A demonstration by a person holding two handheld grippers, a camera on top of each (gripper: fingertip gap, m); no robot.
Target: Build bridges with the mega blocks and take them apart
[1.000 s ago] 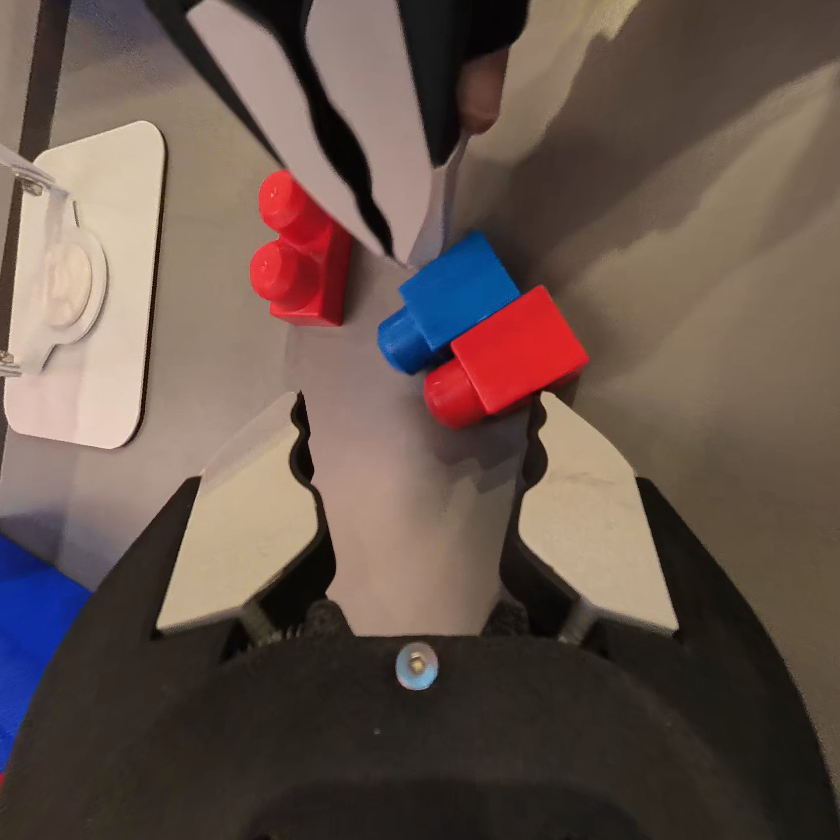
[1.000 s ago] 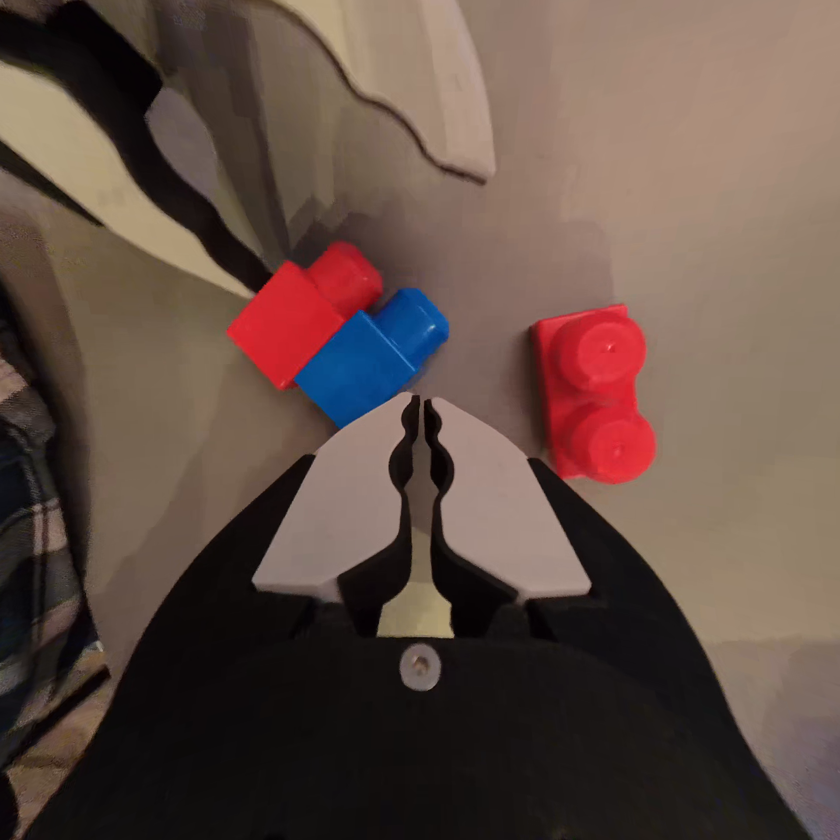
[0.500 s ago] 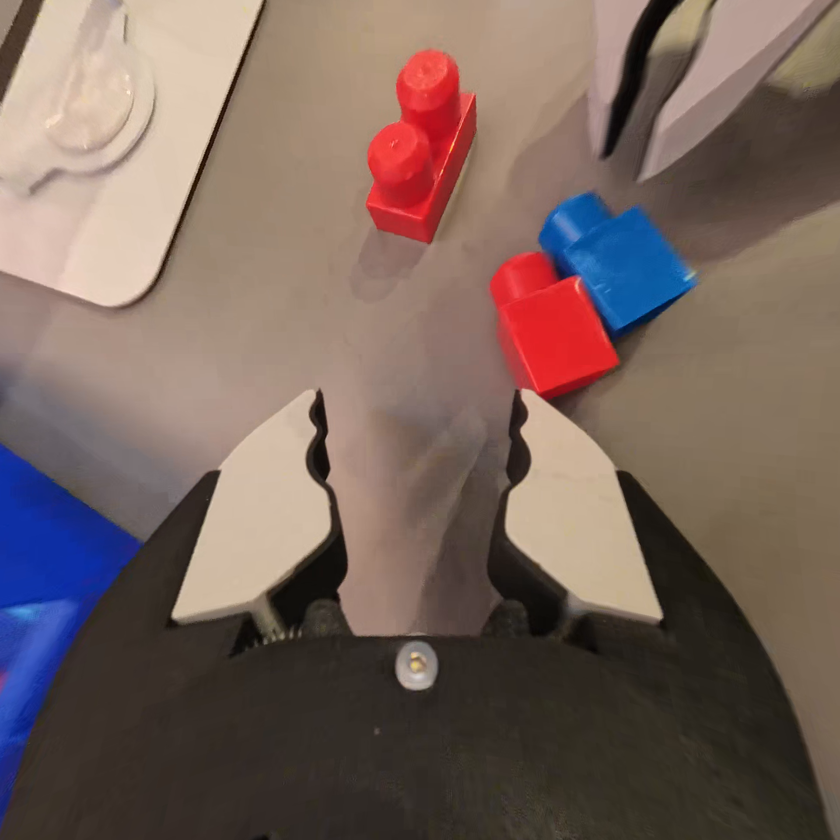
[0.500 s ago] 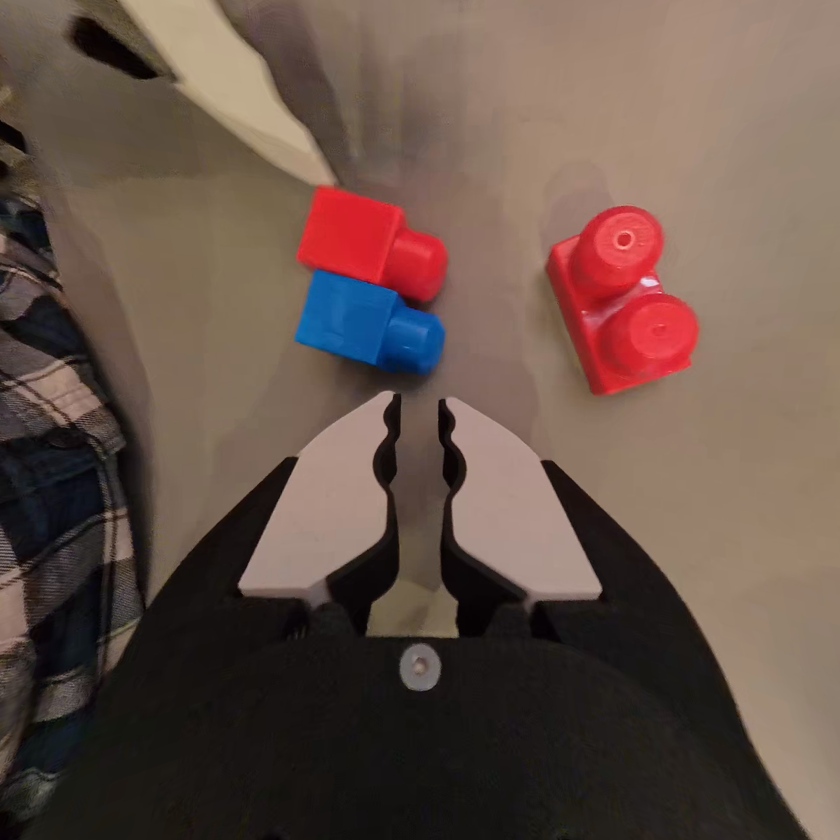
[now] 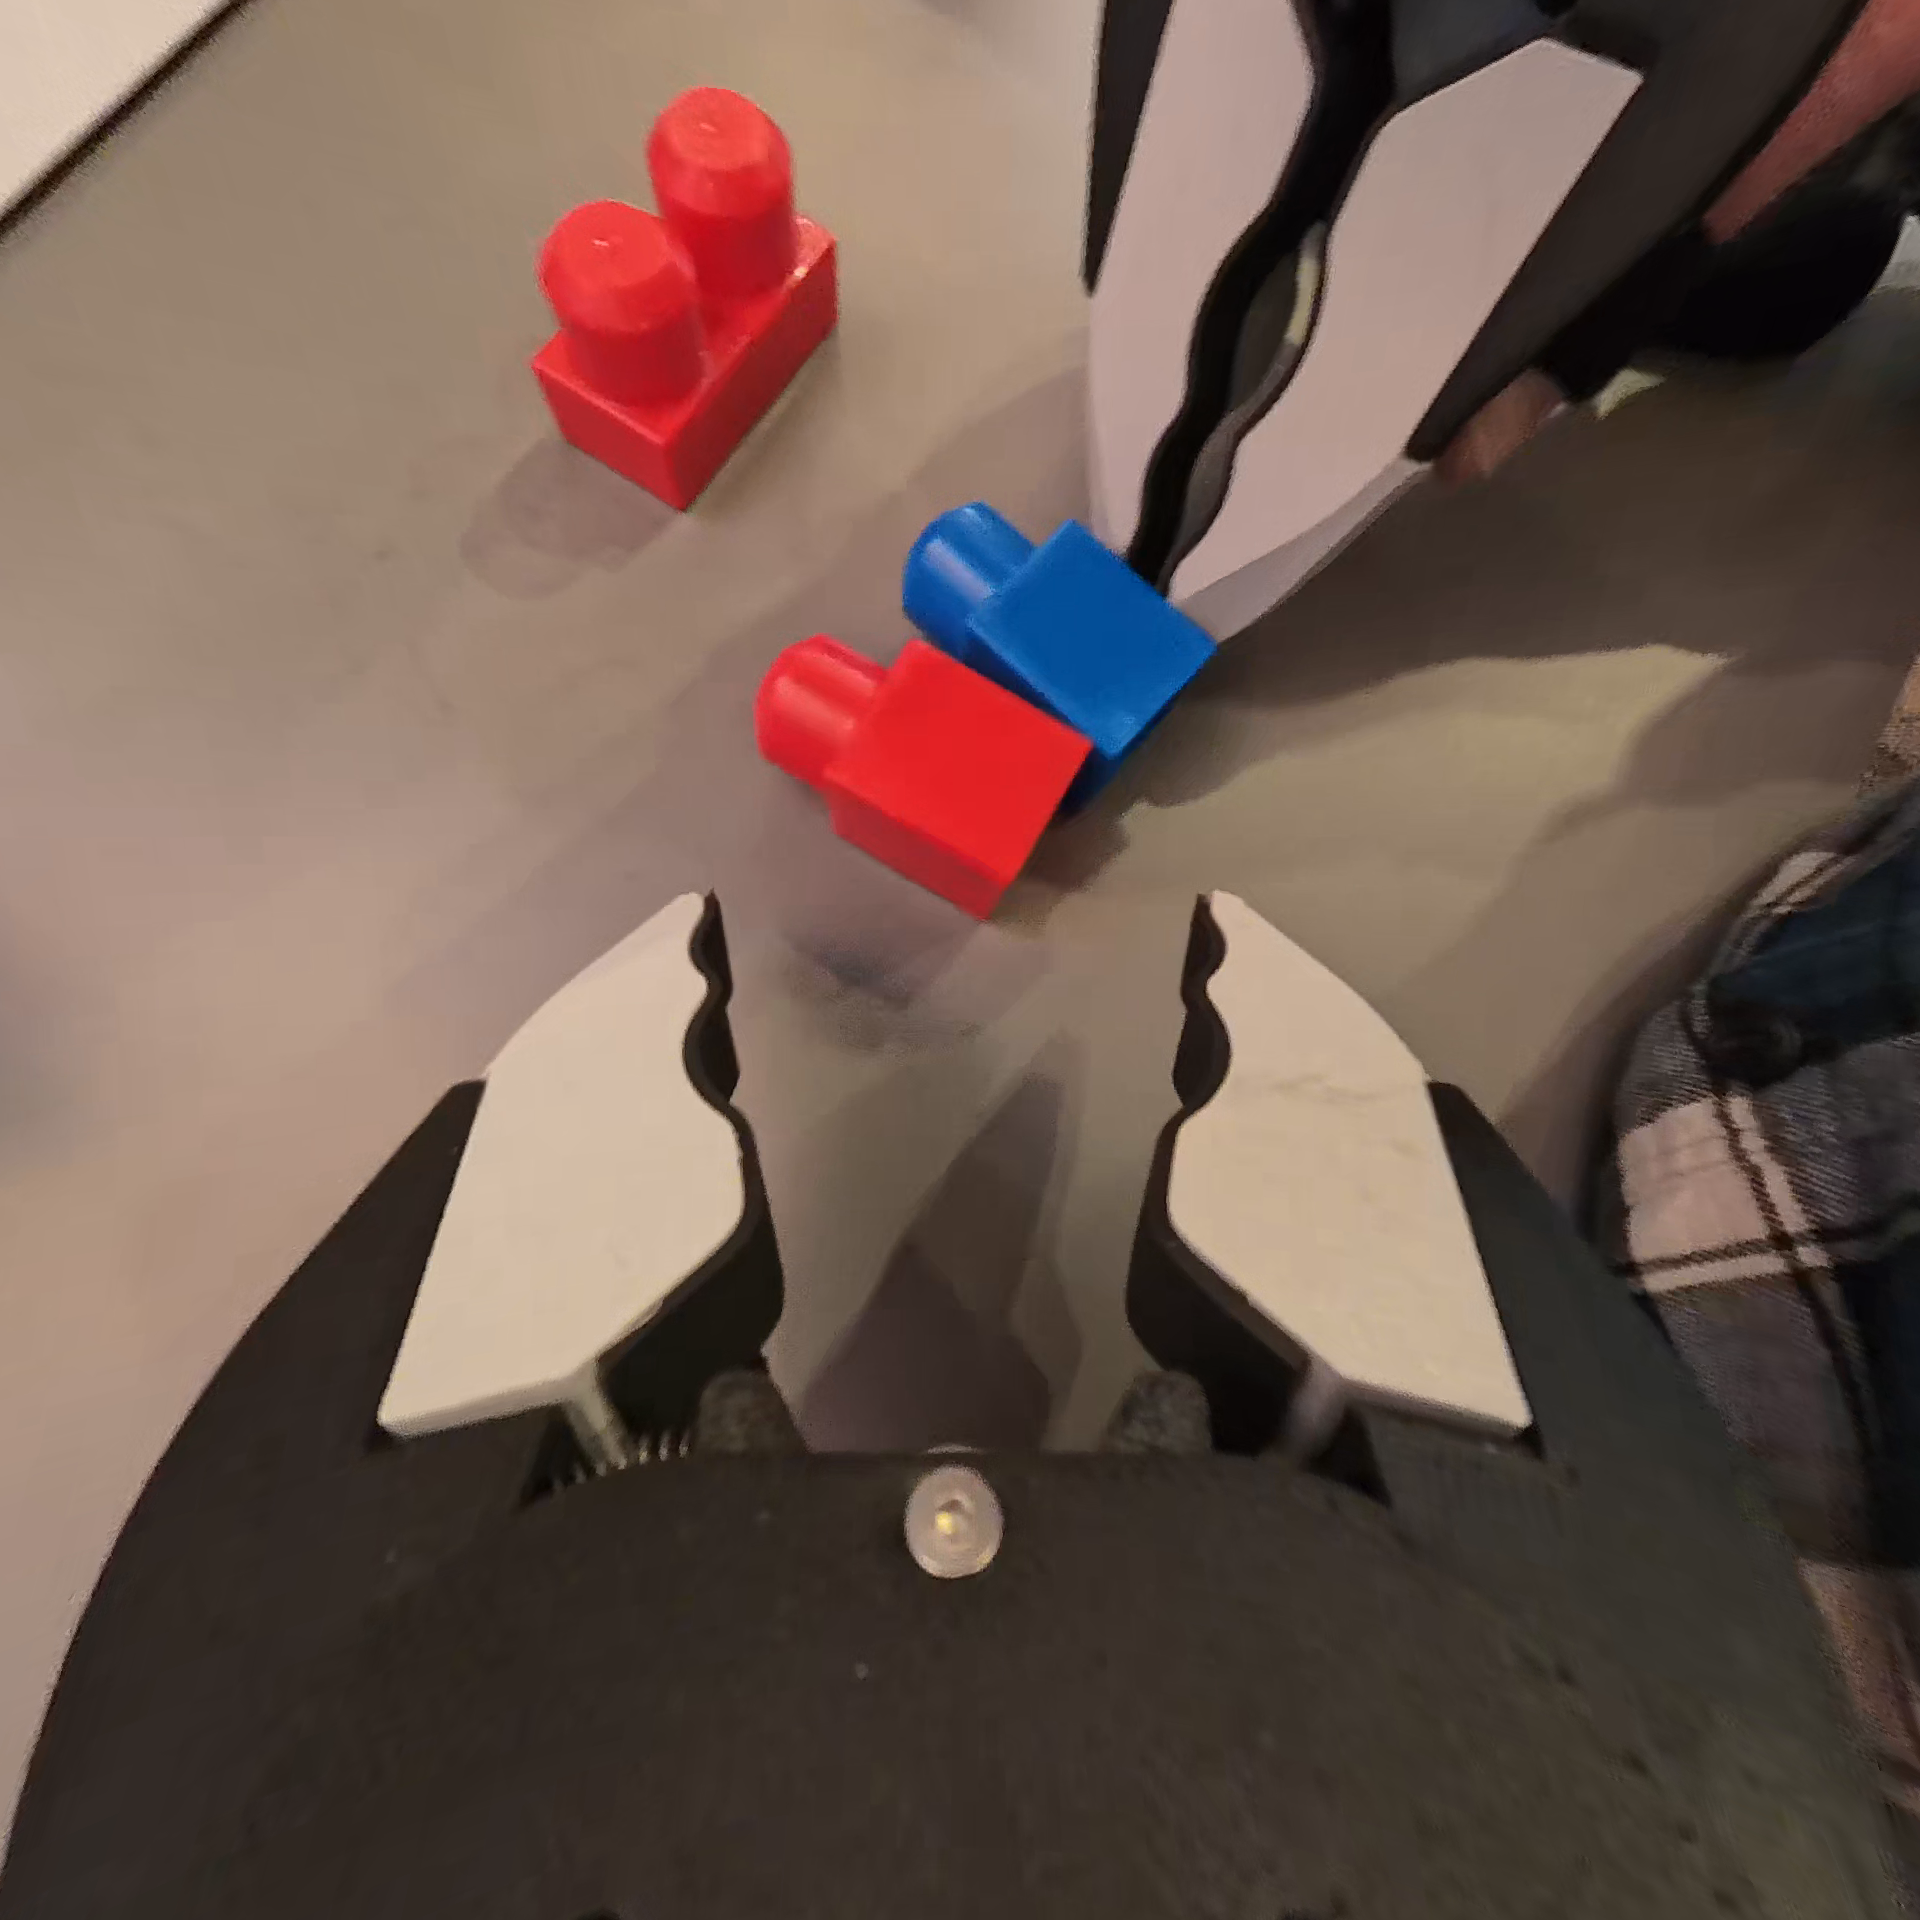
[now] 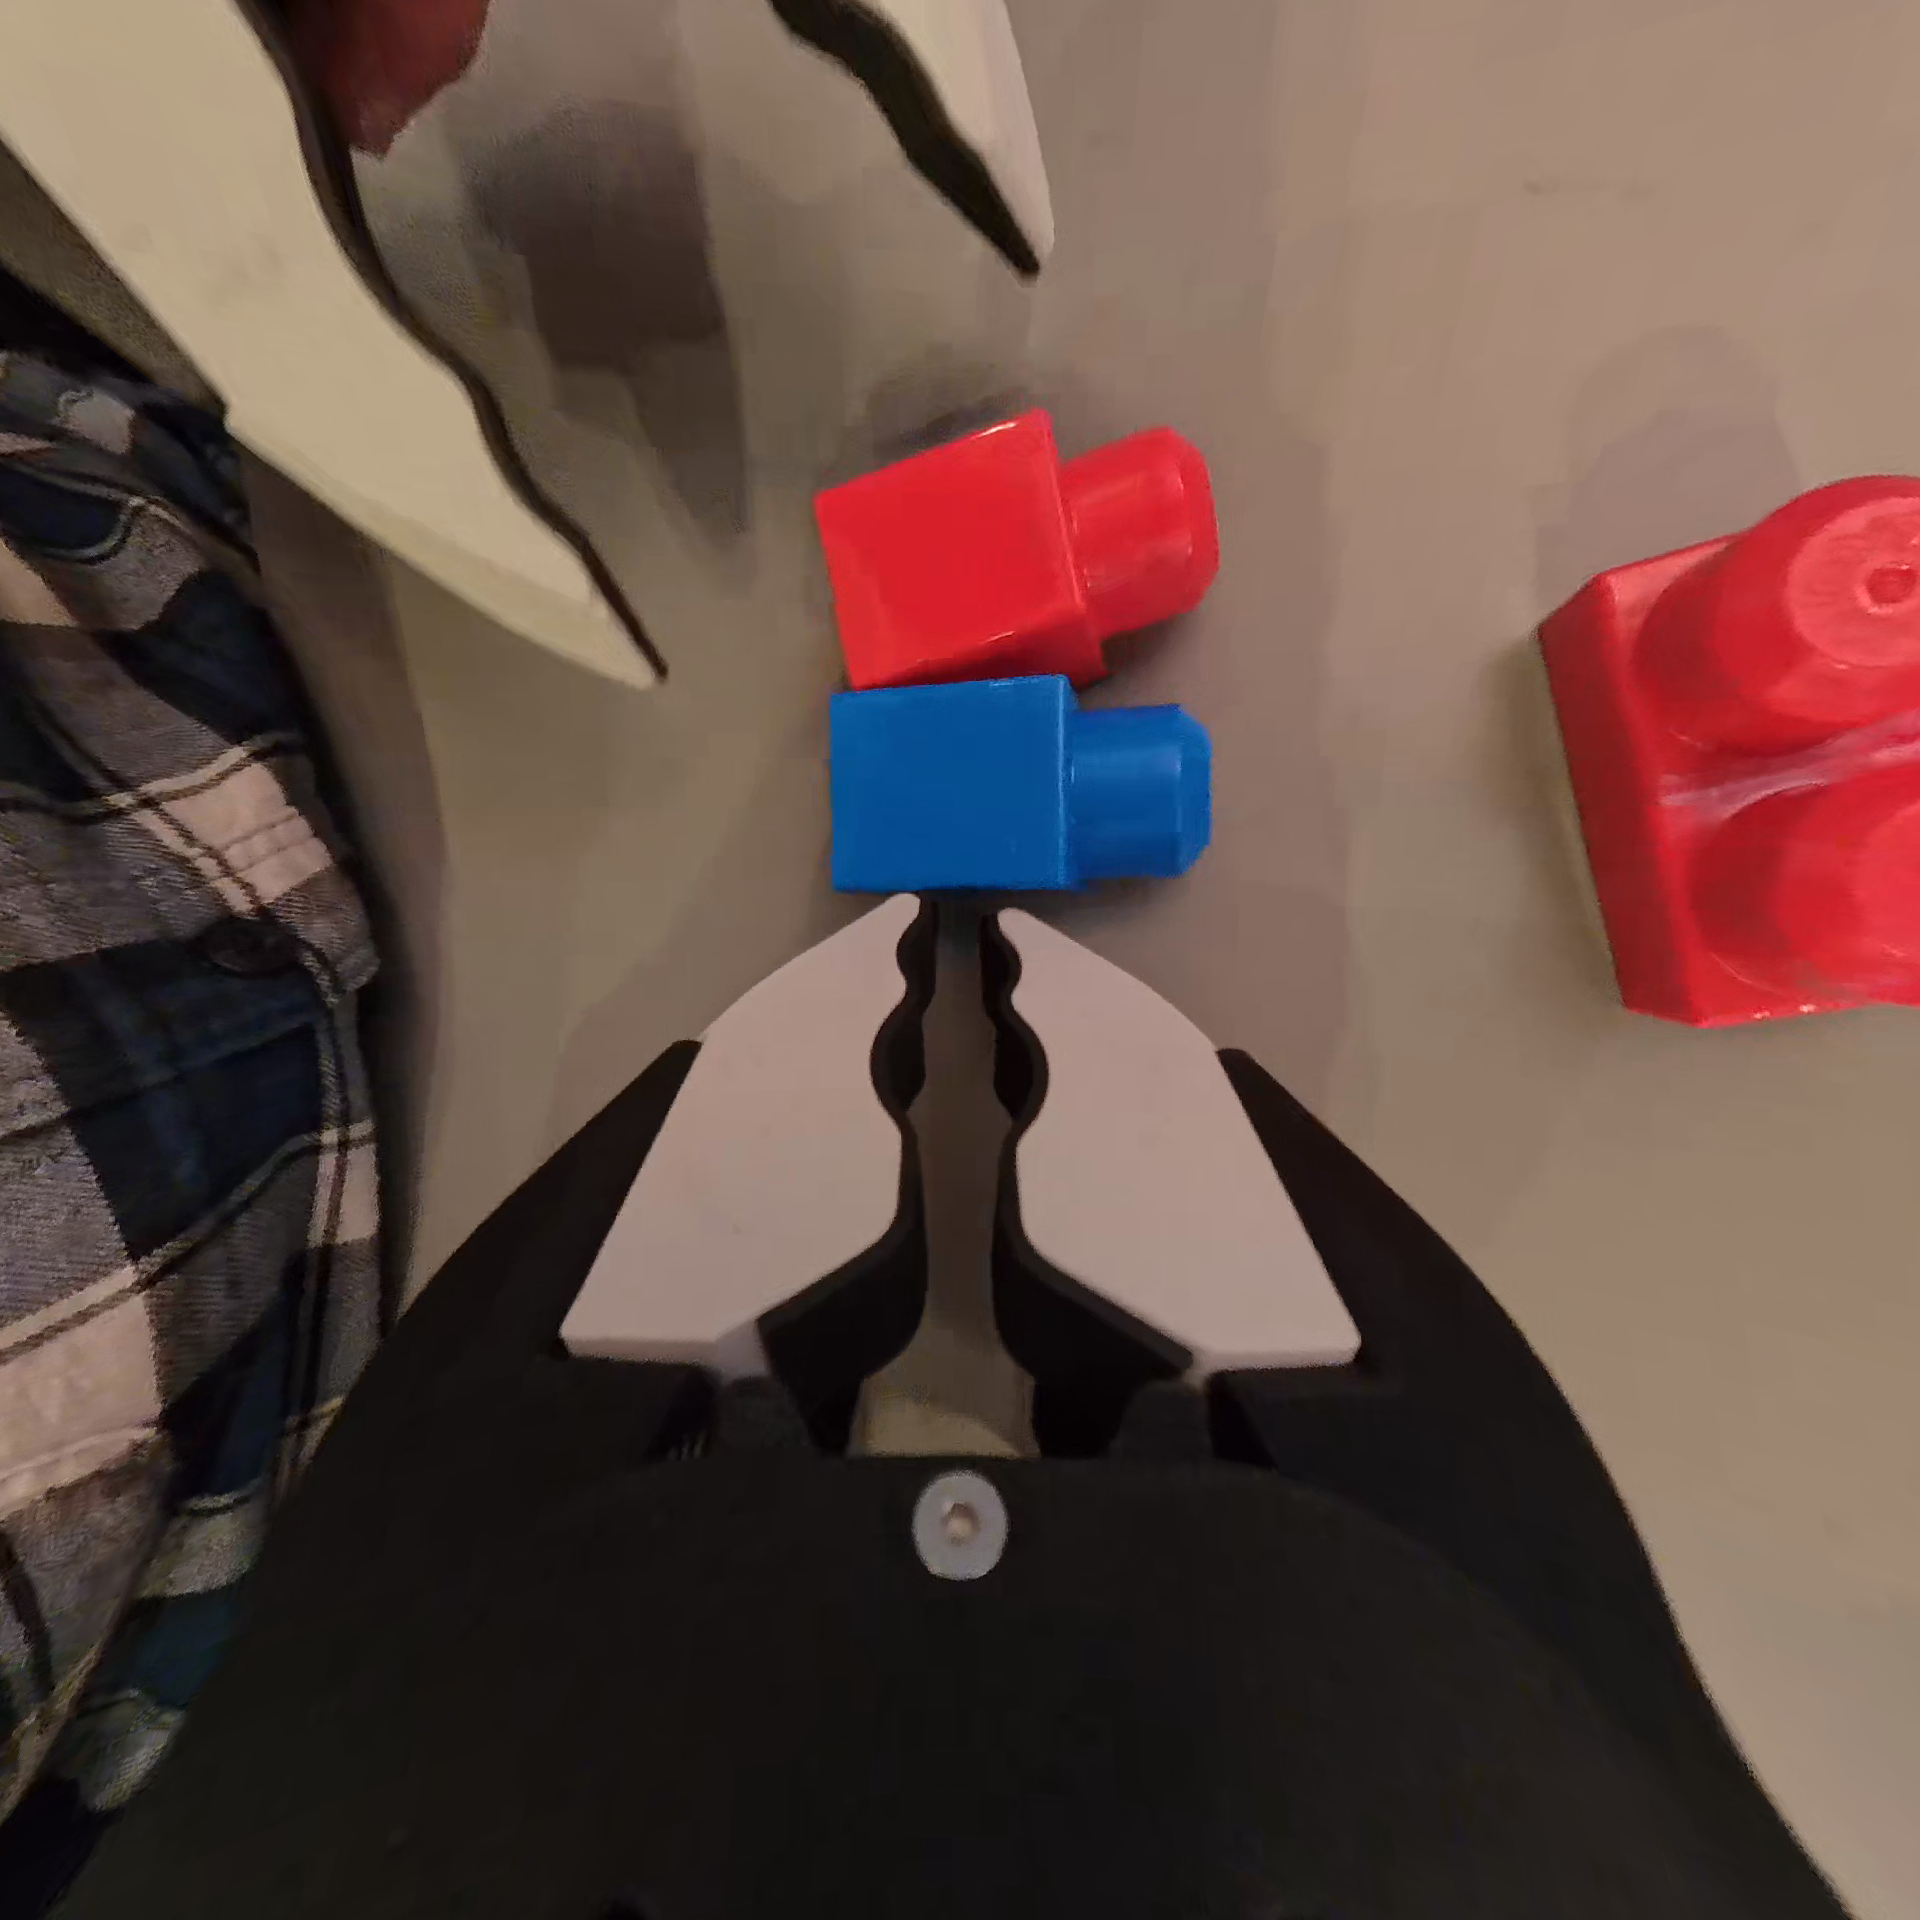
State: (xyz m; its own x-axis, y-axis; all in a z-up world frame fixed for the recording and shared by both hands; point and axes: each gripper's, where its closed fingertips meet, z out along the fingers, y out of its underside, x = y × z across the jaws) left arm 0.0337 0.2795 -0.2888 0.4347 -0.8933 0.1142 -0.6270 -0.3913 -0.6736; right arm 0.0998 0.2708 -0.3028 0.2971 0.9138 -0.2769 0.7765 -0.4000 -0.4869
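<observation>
Blocks lie loose on the grey table [image 5: 312, 727], none stacked, so no bridge stands. My right gripper [image 6: 961, 914] has its fingers drawn nearly together with only a narrow slit between them, empty, the tips right against the near face of the blue single-stud block [image 6: 966, 784]. That block lies on its side, touching the red single-stud block [image 6: 966, 551], also tipped over. My left gripper [image 5: 956, 914] is spread wide and holds nothing, its tips just short of that red block.

Main risk, as I judge it: with the right fingers this narrow I can only shove, not grasp. A push would slide both tipped blocks together toward the left gripper, or roll them on their studs. Each would have to be stood upright before it could serve as a pillar, and a pinch on a rounded stud could slip.

Off to the side, well apart, the red two-stud block [image 5: 686, 343] stands studs up. A plaid sleeve [image 6: 156, 883] sits close to the work area, and a white board [image 5: 62, 73] lies at the far corner.
</observation>
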